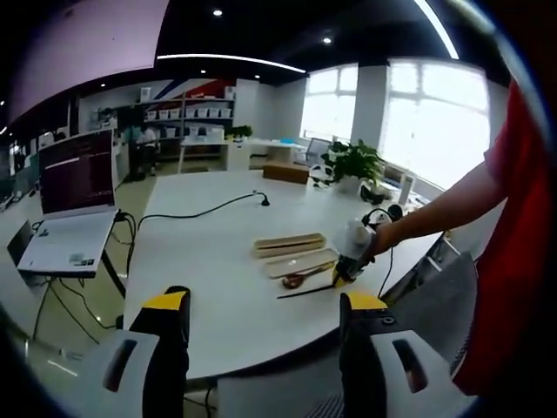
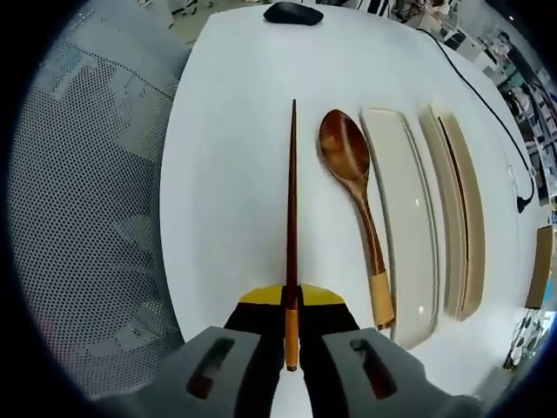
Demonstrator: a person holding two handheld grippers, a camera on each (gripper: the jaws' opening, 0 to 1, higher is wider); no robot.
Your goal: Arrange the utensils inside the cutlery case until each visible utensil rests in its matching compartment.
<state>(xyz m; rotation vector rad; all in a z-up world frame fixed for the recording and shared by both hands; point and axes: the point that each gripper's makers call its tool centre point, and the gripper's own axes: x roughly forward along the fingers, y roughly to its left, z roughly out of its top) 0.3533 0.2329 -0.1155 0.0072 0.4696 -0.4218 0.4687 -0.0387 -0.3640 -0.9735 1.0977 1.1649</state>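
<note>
My right gripper [image 2: 291, 303] is shut on the orange end of a dark wooden chopstick [image 2: 291, 200], which points straight ahead over the white table [image 2: 226, 174]. To its right a wooden spoon [image 2: 352, 174] lies on the table, beside the pale cutlery case tray [image 2: 402, 218]. A second beige case part [image 2: 461, 218] lies further right, with a thin dark line along it. In the left gripper view my left gripper [image 1: 265, 305] stands open, held back from the table edge. It faces the case [image 1: 290, 246], the spoon [image 1: 306, 277] and the right gripper [image 1: 352, 252].
A black mouse [image 2: 293, 13] sits at the table's far end and a black cable [image 2: 487, 96] runs along its right side. A grey mesh chair [image 2: 87, 218] is to the left. A laptop [image 1: 74, 174], a potted plant [image 1: 352, 161] and a person's red sleeve [image 1: 518, 244] also appear.
</note>
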